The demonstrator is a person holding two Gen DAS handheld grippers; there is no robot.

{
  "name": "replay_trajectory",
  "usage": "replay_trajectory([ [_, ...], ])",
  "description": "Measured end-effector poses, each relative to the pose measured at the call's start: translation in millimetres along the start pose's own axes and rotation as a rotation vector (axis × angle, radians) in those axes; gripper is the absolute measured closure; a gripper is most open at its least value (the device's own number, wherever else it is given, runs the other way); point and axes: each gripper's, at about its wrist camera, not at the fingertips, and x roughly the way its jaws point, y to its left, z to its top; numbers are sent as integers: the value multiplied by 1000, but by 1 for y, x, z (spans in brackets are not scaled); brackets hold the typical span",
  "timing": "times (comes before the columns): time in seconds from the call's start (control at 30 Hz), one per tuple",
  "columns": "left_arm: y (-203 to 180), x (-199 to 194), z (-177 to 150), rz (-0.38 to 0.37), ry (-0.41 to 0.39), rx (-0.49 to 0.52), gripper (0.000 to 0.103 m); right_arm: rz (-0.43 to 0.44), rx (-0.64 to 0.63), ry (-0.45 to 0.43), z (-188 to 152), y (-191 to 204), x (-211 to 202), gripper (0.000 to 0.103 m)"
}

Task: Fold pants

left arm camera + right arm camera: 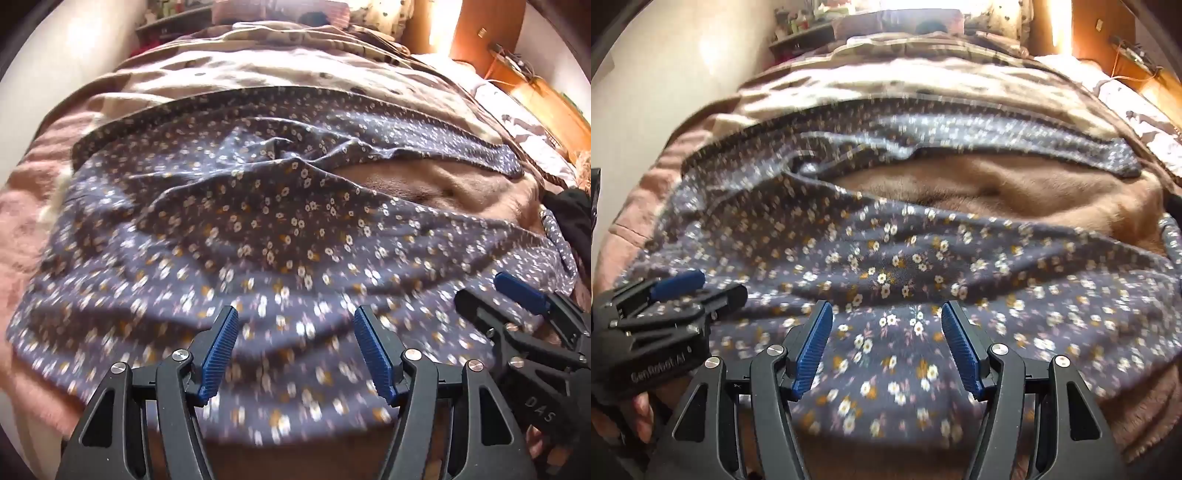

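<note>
The pants (229, 236) are dark blue-grey with small white and orange flowers. They lie spread on a bed, the two legs running right with a gap of brown blanket (436, 188) between them. My left gripper (295, 321) is open and empty, just above the near leg. My right gripper (886, 317) is open and empty over the same near leg (905, 280). The right gripper also shows at the right edge of the left wrist view (517, 295). The left gripper shows at the left edge of the right wrist view (676, 288).
The bed carries a beige spotted quilt (258, 70) beyond the pants and a pink blanket (26, 206) at the left. A white wall (646, 92) runs along the left side. A wooden headboard and shelf (535, 92) stand at the right. Dark cloth (569, 218) lies at the right edge.
</note>
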Motion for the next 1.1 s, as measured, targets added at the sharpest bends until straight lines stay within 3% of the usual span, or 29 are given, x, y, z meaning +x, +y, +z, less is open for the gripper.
replay_trajectory([
  [0.13,-9,-24,-13,35,-32,-14,39,5,-24,-39,0,3,-32,41],
  [0.4,-3,-68,-15,74,-116,11,40,8,-1,-25,-15,0,-57,41],
  [0.5,-7,-72,-20,95,-132,32,40,-8,0,-42,-22,0,-66,41],
  [0.67,-11,-75,-23,50,-128,15,40,-14,9,-52,-23,0,-72,41],
  [1.1,-12,-73,-22,59,-122,24,39,-32,16,-41,-22,0,-70,41],
])
